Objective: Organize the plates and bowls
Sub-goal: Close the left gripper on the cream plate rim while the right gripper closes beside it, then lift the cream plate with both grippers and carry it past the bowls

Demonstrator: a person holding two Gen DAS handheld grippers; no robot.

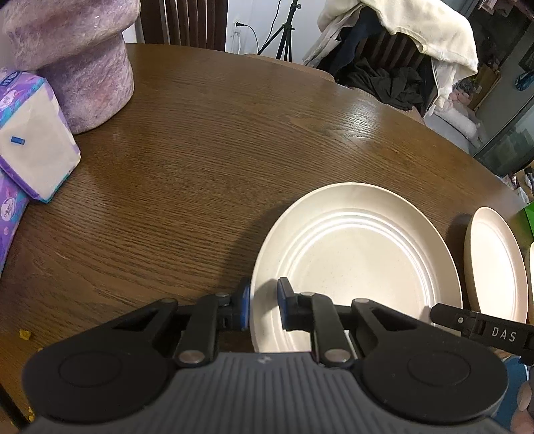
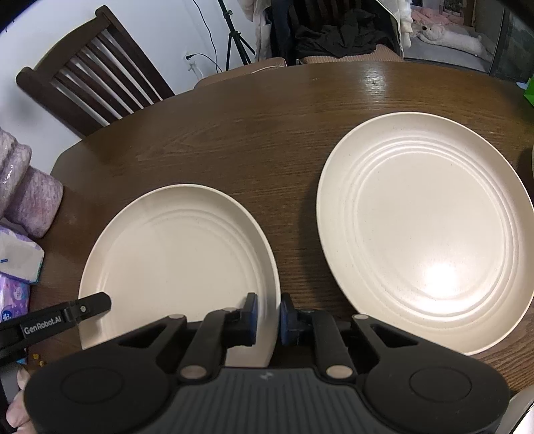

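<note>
A round dark-brown wood-grain bench point(image 1: 207, 160) carries the work items; a dark wooden slat-back chair point(image 2: 90, 73) stands behind it at 10 o'clock in the right wrist view, and a black tripod point(image 1: 283, 30) and draped clothing occupy the background.

Left wrist view: the left gripper point(image 1: 263, 308) straddles the near-left rim of a cream round ribbed plate point(image 1: 360, 267). One blue pad sits outside the rim and the other rests over the plate's inner surface. The jaws are narrowed around the rim; pad contact on the inner side cannot be confirmed. A second cream round plate point(image 1: 497, 263) lies at 3 o'clock, just beside the first and apart from it. A purple fuzzy mushroom-shaped object point(image 1: 83, 60) stands at 10 o'clock, with a purple-and-white tissue pack point(image 1: 30, 143) in front of it.

Right wrist view: the right gripper point(image 2: 268, 320) straddles the near-right rim of the same plate, which lies at 9 o'clock. Its jaws are narrowed with the rim edge between the blue pads; a firm clamp cannot be confirmed. The opposite gripper's finger enters at 8 o'clock over that plate's near-left edge. The second plate lies flat at 2 o'clock, separated from the first by bare wood.
</note>
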